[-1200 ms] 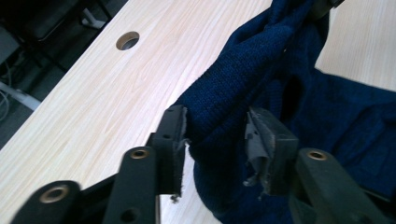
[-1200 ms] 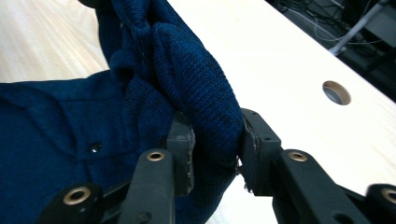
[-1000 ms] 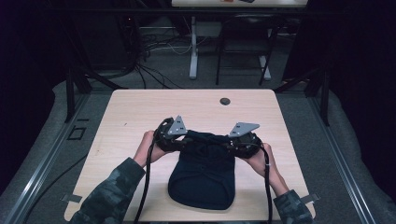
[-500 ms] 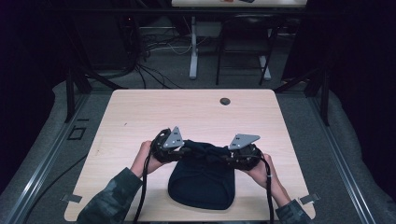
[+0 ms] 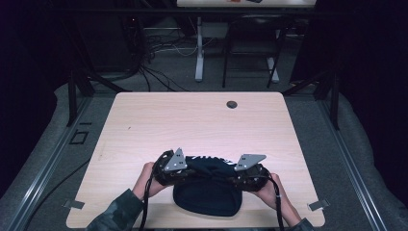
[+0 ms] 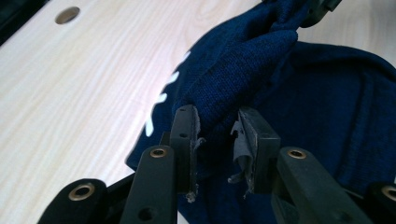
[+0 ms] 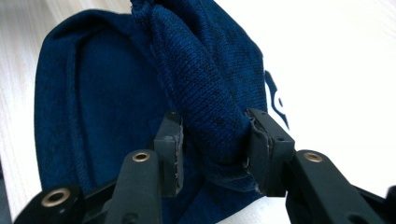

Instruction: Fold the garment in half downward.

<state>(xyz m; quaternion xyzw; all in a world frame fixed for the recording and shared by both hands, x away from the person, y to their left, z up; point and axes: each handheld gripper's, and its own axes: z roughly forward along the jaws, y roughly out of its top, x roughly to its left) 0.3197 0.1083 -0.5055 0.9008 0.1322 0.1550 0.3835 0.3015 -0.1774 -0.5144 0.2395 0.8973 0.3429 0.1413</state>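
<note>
A dark navy knitted garment [image 5: 207, 198] lies on the near middle of the light wooden table [image 5: 192, 120]. Its far edge is lifted and bunched between both grippers. My left gripper [image 5: 186, 169] is shut on a gathered fold of the garment [image 6: 261, 60], next to white lettering [image 6: 161, 100]. My right gripper [image 5: 230, 174] is shut on a thick roll of the same fabric [image 7: 205, 93]; its jaws have just eased slightly wider with the roll still pinched. Across the fold in the left gripper view is the right gripper [image 6: 317, 9].
A small round hole [image 5: 232, 104] sits in the table near its far edge. Chair and table legs with cables stand on the floor beyond [image 5: 199, 53]. Bare wood surrounds the garment to the left, right and far side.
Both hands have come toward the near edge and lower, bringing the garment's held edge back over the rest of it. The visible garment is shorter.
</note>
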